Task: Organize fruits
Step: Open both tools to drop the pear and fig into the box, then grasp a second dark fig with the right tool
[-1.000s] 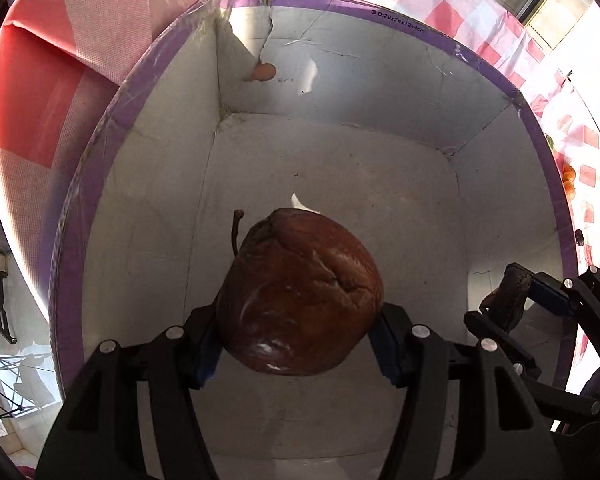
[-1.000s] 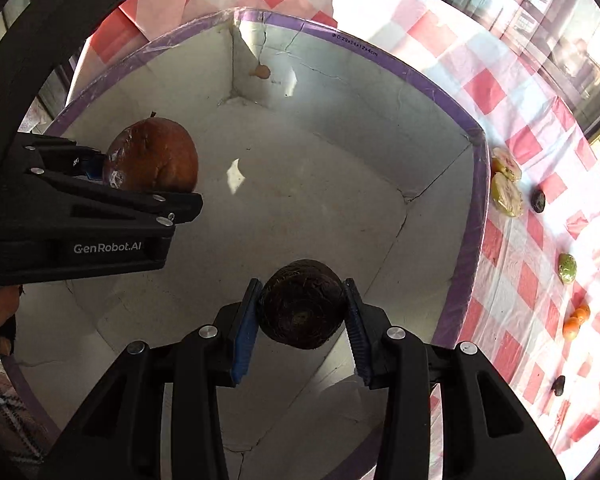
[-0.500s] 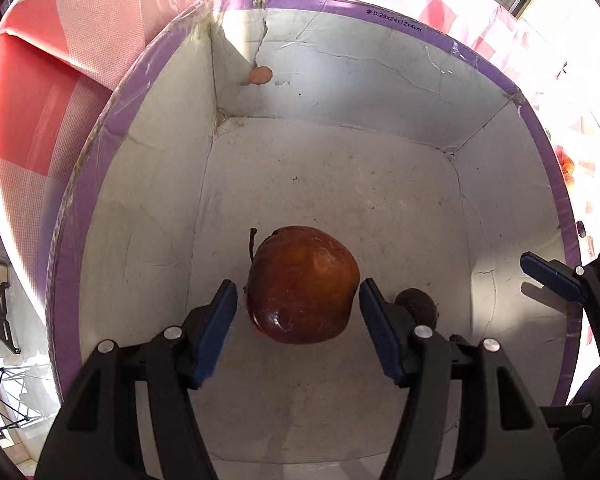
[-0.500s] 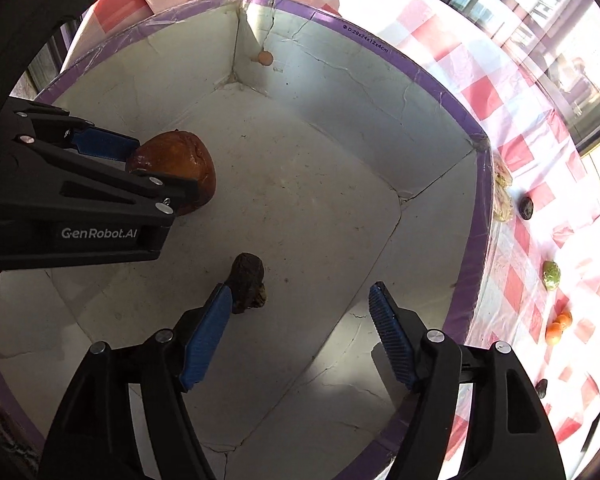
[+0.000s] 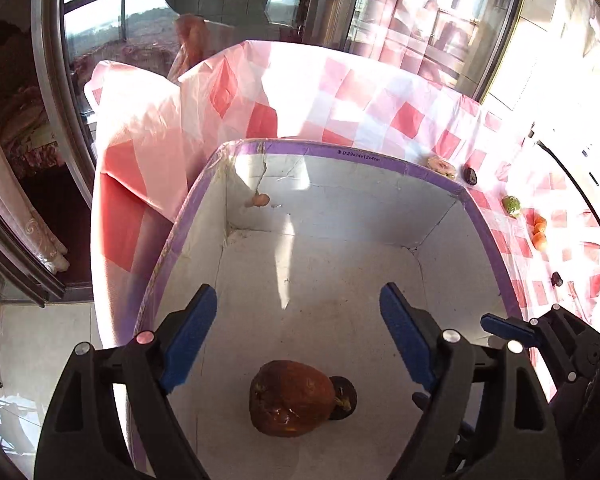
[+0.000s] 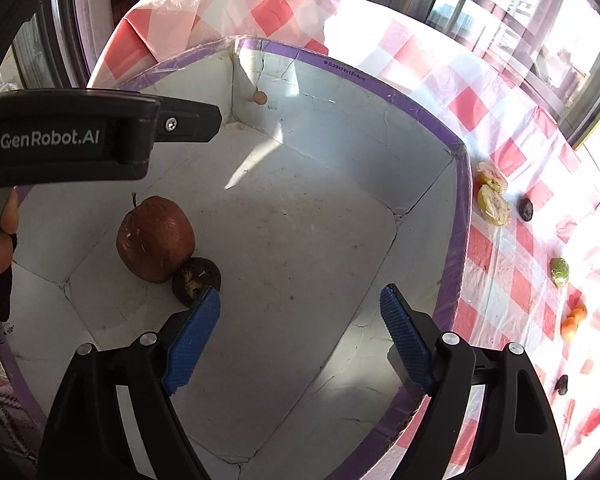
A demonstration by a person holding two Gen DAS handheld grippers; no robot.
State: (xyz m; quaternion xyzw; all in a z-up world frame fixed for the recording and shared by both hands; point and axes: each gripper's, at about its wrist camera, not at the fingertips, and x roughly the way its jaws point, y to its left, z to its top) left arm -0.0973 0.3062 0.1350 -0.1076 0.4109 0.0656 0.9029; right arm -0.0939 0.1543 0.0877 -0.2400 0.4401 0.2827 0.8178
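One white box (image 6: 380, 152) held two fruits: one brown apple (image 6: 154, 238) and one small dark fruit (image 6: 196, 280). Along the tablecloth's (image 6: 480, 92) right edge lay two pale halves (image 6: 492, 196), one green fruit (image 6: 559, 271), two oranges (image 6: 573, 322) and two dark pieces (image 6: 525, 209).

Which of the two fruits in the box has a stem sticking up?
The big reddish-brown apple: a thin stem rises from its top. The small dark fruit touching it is rounder, blacker, and shows no stem.

My left wrist camera looks down into the box (image 5: 380, 152) from close above, facing twelve o'clock. My right wrist camera views it likewise from four o'clock. Both share the brown apple (image 5: 292, 398) (image 6: 155, 238) and box floor.
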